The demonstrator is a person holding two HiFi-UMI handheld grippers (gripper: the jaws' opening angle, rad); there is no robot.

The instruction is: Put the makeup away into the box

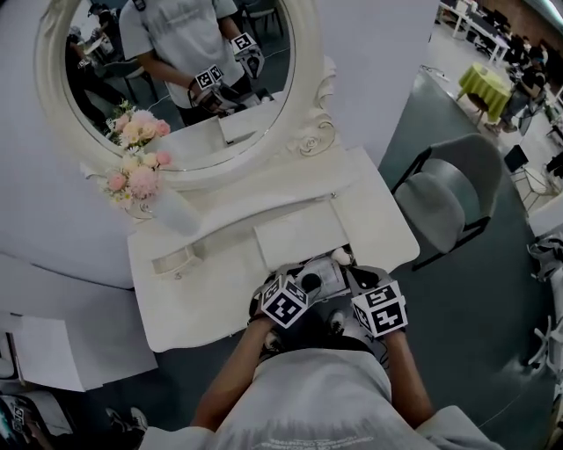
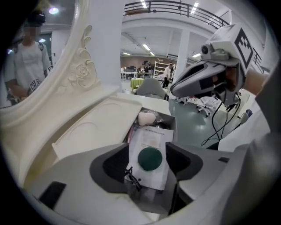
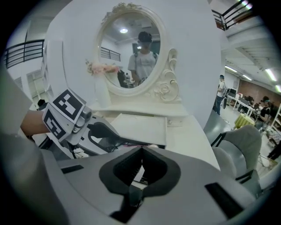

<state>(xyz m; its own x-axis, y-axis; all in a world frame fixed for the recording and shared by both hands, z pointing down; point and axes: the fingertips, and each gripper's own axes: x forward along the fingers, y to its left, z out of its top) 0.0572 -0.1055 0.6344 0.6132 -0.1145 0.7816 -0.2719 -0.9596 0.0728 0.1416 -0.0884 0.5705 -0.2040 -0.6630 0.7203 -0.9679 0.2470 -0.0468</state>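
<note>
Packing is seemingly finishing: packet [image 2: 151,139] and puff [image 2: 147,117] are lying in the box [image 2: 175,122], left gripper [image 2: 148,152] fingers open and empty, right gripper [image 3: 141,154] fingers closed.

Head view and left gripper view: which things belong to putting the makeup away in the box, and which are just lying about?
Job in hand: box; packet with green disc; pale puff.
Lying about: flowers; mirror; chair.

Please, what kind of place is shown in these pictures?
Probably a staged dressing corner inside a big open hall: a white vanity table with an oval mirror and flowers, while desks and a mezzanine railing lie beyond.
</note>
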